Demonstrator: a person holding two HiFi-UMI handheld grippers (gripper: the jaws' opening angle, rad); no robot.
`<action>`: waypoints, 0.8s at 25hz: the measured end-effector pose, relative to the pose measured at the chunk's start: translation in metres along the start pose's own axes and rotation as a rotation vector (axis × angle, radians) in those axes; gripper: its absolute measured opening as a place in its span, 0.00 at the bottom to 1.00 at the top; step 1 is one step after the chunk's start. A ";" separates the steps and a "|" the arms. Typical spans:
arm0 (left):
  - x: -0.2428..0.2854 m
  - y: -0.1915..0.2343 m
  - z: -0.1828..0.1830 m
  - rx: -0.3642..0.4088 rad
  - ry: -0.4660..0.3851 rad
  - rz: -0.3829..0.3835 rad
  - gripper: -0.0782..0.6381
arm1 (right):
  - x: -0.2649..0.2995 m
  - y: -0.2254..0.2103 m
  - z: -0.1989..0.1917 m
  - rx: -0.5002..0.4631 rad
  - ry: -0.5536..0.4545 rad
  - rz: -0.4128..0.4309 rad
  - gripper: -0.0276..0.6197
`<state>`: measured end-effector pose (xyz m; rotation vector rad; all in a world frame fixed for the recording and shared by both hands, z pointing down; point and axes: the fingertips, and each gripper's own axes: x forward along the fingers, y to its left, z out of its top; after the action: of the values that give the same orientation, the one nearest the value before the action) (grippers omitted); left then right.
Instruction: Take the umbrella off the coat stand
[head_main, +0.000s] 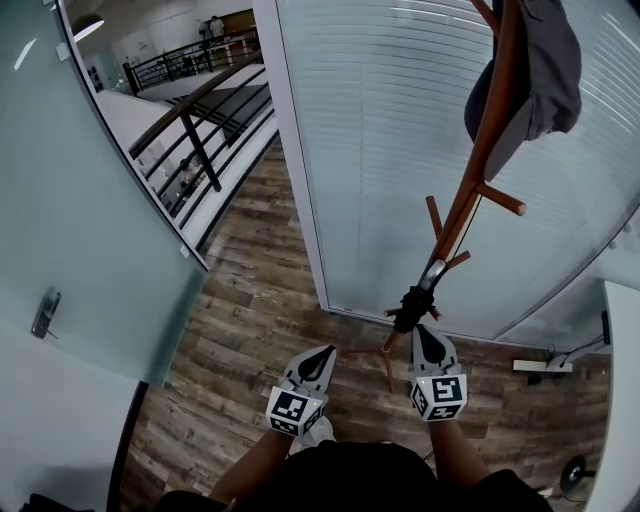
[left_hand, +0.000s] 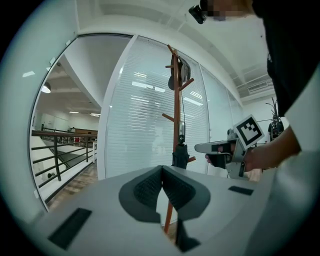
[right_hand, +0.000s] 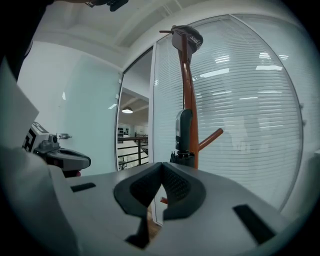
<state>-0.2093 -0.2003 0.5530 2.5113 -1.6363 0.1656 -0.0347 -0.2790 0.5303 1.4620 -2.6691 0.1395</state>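
A reddish-brown wooden coat stand (head_main: 478, 165) rises before a glass wall with blinds. A small folded black umbrella (head_main: 412, 308) with a grey handle hangs along its pole. In the head view my right gripper (head_main: 428, 335) points at the umbrella from just below it, jaws shut and empty. My left gripper (head_main: 320, 358) is to its left, also shut on nothing. In the right gripper view the umbrella (right_hand: 182, 131) stands straight ahead beyond my right gripper (right_hand: 162, 167). In the left gripper view the umbrella (left_hand: 180, 154) is beyond my left gripper (left_hand: 162, 170), with the right gripper (left_hand: 200, 147) beside it.
A grey cap (head_main: 548, 60) hangs at the top of the stand. A frosted glass door (head_main: 60, 250) with a handle stands at the left, and a black railing (head_main: 200, 120) runs beyond it. The floor is wood planks (head_main: 250, 320). A white desk edge (head_main: 620, 400) is at the right.
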 end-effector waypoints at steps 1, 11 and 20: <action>0.004 0.004 0.001 0.004 -0.008 -0.017 0.13 | 0.002 0.000 -0.001 0.000 0.002 -0.022 0.05; 0.012 0.027 0.003 0.028 0.005 -0.211 0.13 | 0.005 0.014 -0.023 -0.007 0.047 -0.206 0.05; 0.033 0.023 -0.008 0.031 0.038 -0.273 0.13 | 0.016 0.007 -0.048 0.052 0.092 -0.249 0.07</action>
<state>-0.2169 -0.2374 0.5681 2.7031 -1.2695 0.2087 -0.0470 -0.2827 0.5800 1.7423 -2.4056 0.2515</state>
